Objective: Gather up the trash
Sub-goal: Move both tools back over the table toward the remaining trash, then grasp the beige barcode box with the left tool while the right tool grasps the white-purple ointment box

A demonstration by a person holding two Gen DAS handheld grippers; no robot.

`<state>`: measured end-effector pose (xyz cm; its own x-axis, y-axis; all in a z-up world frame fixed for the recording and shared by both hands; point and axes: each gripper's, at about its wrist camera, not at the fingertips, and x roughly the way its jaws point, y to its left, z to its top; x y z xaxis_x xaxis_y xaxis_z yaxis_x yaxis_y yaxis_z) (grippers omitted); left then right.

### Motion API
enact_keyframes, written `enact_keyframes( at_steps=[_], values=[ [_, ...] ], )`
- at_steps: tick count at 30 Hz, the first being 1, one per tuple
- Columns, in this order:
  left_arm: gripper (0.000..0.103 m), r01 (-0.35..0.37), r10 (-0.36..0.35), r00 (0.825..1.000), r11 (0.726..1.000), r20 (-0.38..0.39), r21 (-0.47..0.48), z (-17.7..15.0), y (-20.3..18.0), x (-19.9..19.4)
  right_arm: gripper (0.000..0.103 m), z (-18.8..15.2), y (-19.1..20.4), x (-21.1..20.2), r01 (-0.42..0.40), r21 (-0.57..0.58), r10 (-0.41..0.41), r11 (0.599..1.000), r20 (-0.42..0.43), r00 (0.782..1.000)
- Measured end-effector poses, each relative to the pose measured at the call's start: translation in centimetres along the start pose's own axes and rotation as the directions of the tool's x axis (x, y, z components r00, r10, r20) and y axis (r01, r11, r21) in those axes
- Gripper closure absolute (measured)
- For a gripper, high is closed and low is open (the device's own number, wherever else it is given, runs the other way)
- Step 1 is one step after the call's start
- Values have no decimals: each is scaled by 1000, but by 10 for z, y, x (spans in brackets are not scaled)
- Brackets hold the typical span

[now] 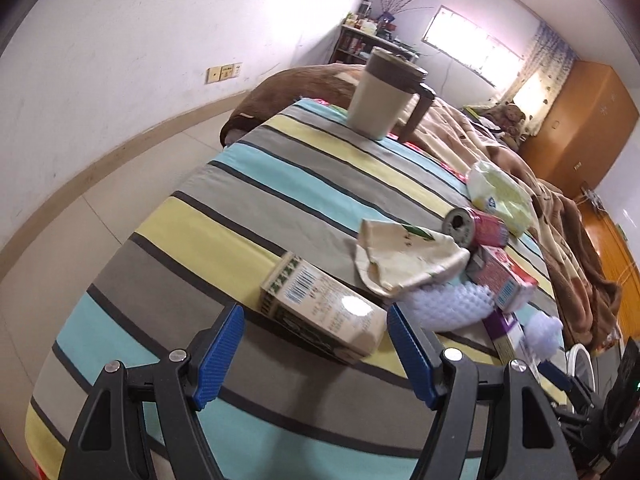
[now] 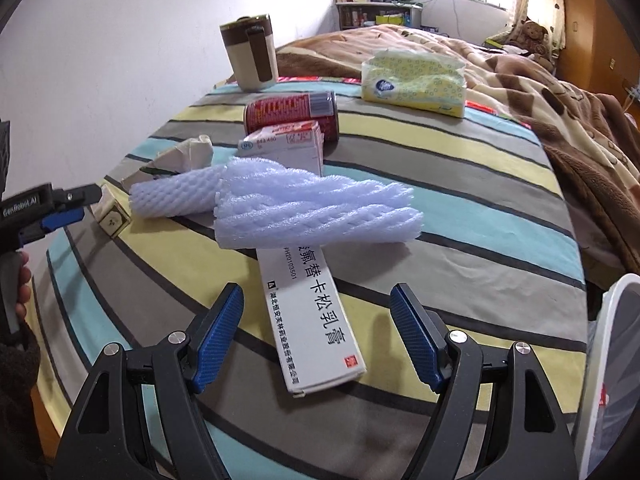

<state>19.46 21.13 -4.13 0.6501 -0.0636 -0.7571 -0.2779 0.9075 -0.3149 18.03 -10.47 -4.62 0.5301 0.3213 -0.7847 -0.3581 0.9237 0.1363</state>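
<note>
Through the left wrist camera, your left gripper (image 1: 314,350) stands with its blue pads spread wide and nothing between them, and the beige rectangular carton with the barcode (image 1: 320,312) lies on its side on the striped bedspread (image 1: 224,216), its near end just reaching into the gap between the pads. This looks like your pick: square the pads on the carton's two long faces, push in until they pass the near corner, then close, because a grip on that corner alone would likely let it twist free. At 1 o'clock from the carton sits the crumpled cream paper wrapper (image 1: 404,260), its edge close by, so keep the right-hand pad clear of it. Farther toward 1 o'clock lie the red metal can on its side (image 1: 476,228) and the pale yellow pack of tissues (image 1: 502,200); the cream mug with brown lid and handle (image 1: 384,92) at 12 o'clock is probably no trash. Through the right wrist camera, your right gripper (image 2: 316,340) is likewise spread and empty, with the long white medicine box printed in black characters (image 2: 316,320) between its pads, tilted toward 11 o'clock. The pale lilac foam fruit netting (image 2: 316,212) lies across the box's far end, so draw the box toward you or the netting may drag along. A white bin rim (image 2: 612,320) shows at 3 o'clock, presumably where the trash goes.
</note>
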Motion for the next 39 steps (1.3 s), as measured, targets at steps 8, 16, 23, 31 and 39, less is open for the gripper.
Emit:
enact_keyframes(
  at_steps=[8, 16, 23, 31, 39],
  values=[
    [29, 11, -11, 1000, 1000, -22, -29, 12, -3, 20, 46, 1, 5, 2, -23, -11, 23, 1000, -5, 1000],
    [29, 11, -12, 998, 1000, -64, -22, 15, -20, 39, 54, 0, 9, 5, -39, -19, 39, 999, -19, 999],
    [29, -41, 47, 994, 997, -94, 73, 6, -37, 45, 62, 0, 12, 5, -47, -34, 46, 998, -24, 999],
    [29, -71, 91, 989, 984, -118, 165, -9, -39, 35, 63, -5, 13, 1, -78, -34, 77, 996, -20, 997],
    [42, -114, 133, 987, 974, -91, 194, -20, -32, 24, 63, -11, 14, -6, -101, -28, 100, 994, -17, 995]
  ],
)
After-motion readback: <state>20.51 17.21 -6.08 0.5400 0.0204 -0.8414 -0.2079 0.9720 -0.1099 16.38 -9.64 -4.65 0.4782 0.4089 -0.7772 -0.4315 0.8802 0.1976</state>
